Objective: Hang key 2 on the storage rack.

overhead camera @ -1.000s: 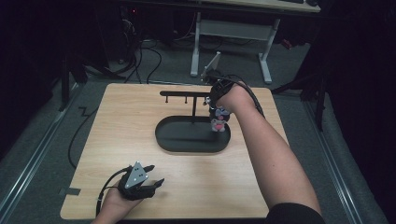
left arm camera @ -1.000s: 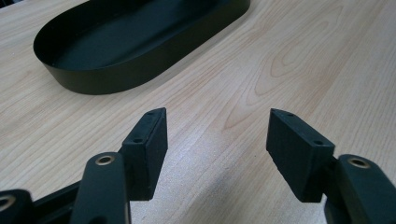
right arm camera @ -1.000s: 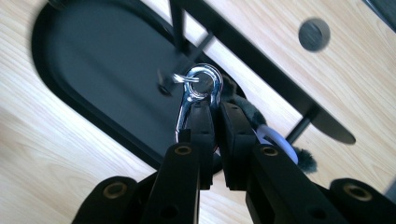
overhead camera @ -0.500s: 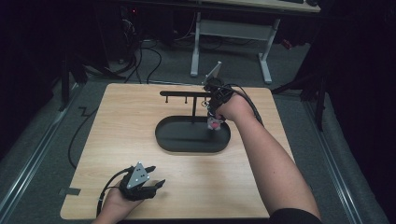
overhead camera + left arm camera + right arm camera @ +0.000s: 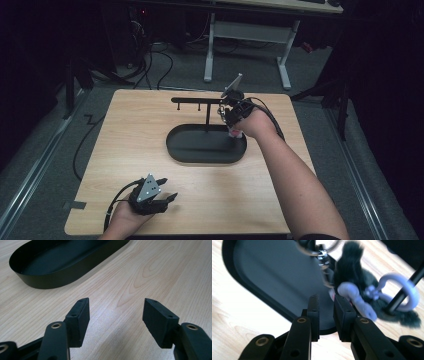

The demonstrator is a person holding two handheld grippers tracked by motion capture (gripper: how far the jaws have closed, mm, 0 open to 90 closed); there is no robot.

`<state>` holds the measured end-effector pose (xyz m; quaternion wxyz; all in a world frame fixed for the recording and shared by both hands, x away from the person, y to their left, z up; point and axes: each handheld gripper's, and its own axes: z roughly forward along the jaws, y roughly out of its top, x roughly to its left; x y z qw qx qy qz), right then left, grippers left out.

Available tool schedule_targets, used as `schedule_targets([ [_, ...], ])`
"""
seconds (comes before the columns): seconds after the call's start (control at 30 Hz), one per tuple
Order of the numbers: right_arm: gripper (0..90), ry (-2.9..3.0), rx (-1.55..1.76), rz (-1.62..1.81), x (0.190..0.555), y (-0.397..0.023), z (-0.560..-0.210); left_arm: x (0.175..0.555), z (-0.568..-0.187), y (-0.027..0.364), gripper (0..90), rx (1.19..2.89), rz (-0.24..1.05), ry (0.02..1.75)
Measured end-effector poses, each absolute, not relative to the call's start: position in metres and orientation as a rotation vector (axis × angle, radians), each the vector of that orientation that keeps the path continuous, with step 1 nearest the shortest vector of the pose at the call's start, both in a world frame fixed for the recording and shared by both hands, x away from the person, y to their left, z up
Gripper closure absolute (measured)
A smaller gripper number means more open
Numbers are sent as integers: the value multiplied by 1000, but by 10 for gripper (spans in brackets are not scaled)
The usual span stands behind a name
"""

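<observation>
My right tongs (image 5: 325,315) stand at the right end of the black oval tray (image 5: 200,150), jaws narrow and just opening, nothing between them. The furry keychain (image 5: 352,282) hangs just beyond, apparently from the rack (image 5: 200,101); blur hides the hook. Next: withdraw clear. Left tongs (image 5: 116,315) rest wide, empty, on the desk (image 5: 125,130).

The right hand-held gripper (image 5: 231,119) has dropped lower beside the stand's (image 5: 207,107) right end, over the tray's (image 5: 206,148) far right rim. Its jaws have just been opening a little, with nothing between them now; the furry keychain (image 5: 359,290) hangs just past its fingertips.
</observation>
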<state>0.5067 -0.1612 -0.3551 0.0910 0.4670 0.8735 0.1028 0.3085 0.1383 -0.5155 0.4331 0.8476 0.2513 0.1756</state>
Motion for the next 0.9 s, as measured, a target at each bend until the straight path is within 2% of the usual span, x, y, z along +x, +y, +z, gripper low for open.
schedule_targets([
  [0.57,690,2562,1349,471,461,-169,-391,309,-516,135,393,2125,435,619],
  [0.9,539,2467,1309,662,429,-175,-413,310,-518,133,393,2125,432,616],
])
